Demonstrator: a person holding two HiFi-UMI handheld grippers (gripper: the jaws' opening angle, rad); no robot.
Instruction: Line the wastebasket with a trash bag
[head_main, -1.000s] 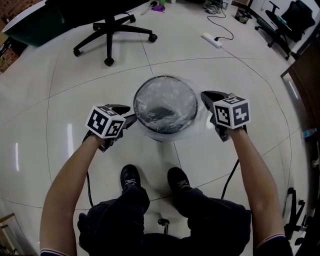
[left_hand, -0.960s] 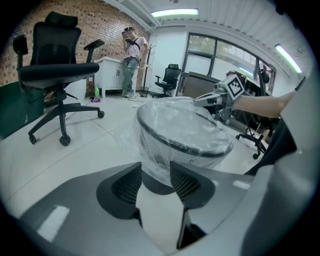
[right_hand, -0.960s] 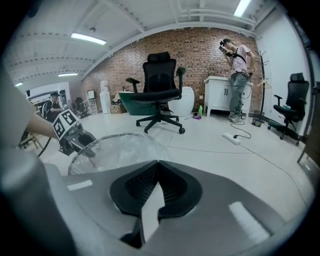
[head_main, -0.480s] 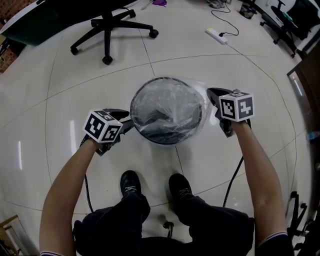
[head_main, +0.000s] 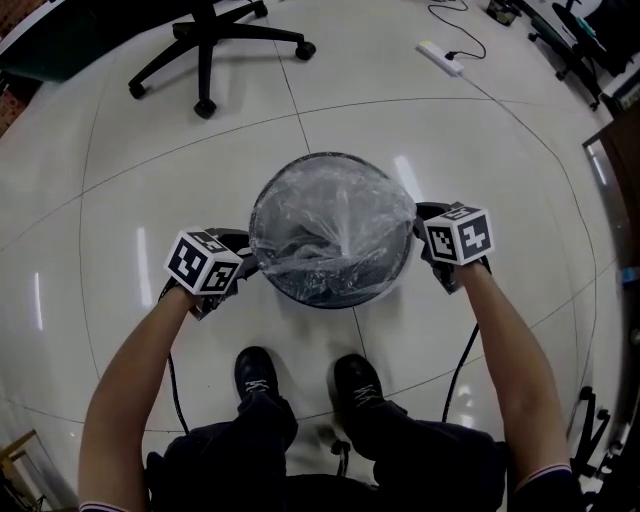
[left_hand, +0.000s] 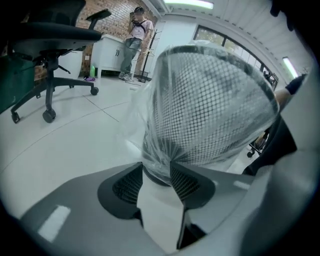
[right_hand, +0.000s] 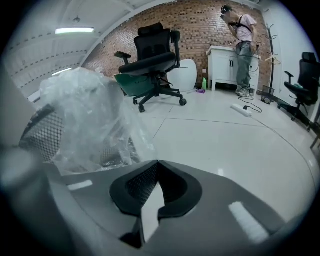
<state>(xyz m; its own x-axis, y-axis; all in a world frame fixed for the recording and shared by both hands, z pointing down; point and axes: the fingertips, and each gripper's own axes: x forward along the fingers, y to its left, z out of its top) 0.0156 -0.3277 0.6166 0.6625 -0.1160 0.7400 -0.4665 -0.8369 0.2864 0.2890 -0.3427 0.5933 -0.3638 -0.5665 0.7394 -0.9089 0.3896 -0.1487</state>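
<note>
Left gripper (left_hand: 151, 170) and right gripper (right_hand: 156, 162) jaws pinch trash bag (head_main: 335, 215) covering wastebasket (head_main: 330, 297).

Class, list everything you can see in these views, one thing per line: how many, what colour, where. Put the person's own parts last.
wastebasket: one, black mesh, on the floor ahead of the feet
trash bag: one, clear, draped over the wastebasket's rim
office chairs: two, black, one beyond the wastebasket, one at the right edge
power strip: one, white, on the floor far right
floor: white glossy tiles
cabinet: one, white, against the brick wall
standing person: one, by the cabinet
shoes: two, black, below the wastebasket
arms: two, bare, either side
left gripper: grey, jaws on gathered bag film
right gripper: grey, jaws together at the bag's edge
</note>
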